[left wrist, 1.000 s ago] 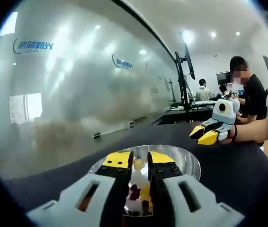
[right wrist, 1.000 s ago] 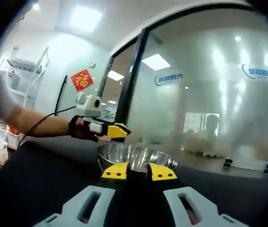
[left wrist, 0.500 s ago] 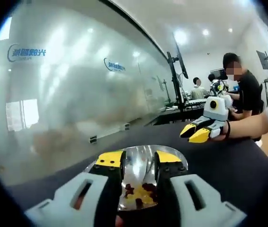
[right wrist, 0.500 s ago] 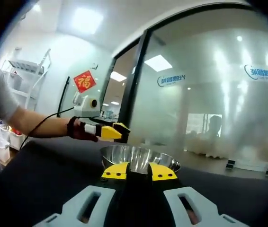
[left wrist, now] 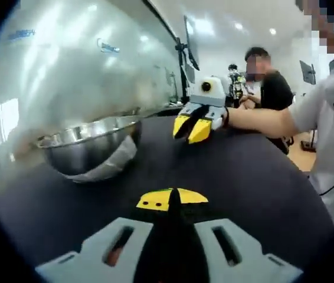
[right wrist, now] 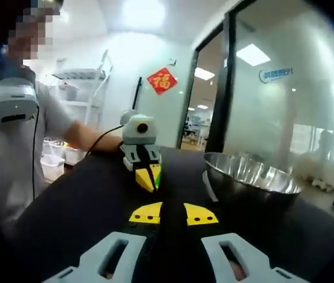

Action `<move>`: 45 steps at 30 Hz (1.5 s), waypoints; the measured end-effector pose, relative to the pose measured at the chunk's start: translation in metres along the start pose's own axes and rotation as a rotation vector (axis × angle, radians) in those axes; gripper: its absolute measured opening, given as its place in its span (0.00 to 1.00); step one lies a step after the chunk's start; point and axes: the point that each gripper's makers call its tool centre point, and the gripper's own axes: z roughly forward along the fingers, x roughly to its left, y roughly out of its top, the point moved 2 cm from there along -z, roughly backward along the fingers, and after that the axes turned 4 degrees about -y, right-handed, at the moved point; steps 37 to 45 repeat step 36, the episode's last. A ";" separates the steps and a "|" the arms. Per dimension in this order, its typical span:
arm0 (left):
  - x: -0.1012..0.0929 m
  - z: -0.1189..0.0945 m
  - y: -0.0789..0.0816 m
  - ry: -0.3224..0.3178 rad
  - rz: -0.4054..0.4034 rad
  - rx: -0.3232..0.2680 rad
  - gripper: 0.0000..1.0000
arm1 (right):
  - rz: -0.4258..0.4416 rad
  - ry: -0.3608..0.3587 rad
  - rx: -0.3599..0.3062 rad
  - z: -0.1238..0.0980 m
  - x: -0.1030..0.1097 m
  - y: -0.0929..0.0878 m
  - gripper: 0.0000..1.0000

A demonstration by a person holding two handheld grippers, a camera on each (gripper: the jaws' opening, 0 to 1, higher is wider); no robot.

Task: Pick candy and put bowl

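Steel bowl (left wrist: 89, 147): on black table (left wrist: 244, 177).
Left gripper (left wrist: 172, 199): jaws pressed together.
Right gripper (right wrist: 173, 213): jaws pressed together.

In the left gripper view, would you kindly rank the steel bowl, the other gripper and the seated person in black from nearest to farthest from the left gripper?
1. Steel bowl, ahead to the left on the dark table.
2. Right gripper, farther on, right of the bowl, jaws shut.
3. Person in black, beyond the table's far edge, upper right.

The left gripper is shut.
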 end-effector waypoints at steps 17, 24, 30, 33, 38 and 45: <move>0.008 0.003 -0.010 0.062 0.063 0.057 0.00 | 0.000 0.028 0.073 0.003 0.005 -0.022 0.00; 0.007 0.005 -0.011 0.074 0.119 0.065 0.00 | -0.050 0.036 0.116 0.007 0.011 -0.031 0.00; 0.007 0.005 -0.012 0.068 0.109 0.057 0.00 | -0.041 0.037 0.117 0.007 0.011 -0.032 0.00; 0.007 0.006 -0.012 0.065 0.125 0.058 0.00 | -0.044 0.037 0.118 0.007 0.011 -0.033 0.00; 0.007 0.006 -0.012 0.062 0.130 0.054 0.00 | -0.048 0.037 0.114 0.007 0.011 -0.033 0.00; 0.007 0.006 -0.012 0.062 0.130 0.054 0.00 | -0.048 0.037 0.114 0.007 0.011 -0.033 0.00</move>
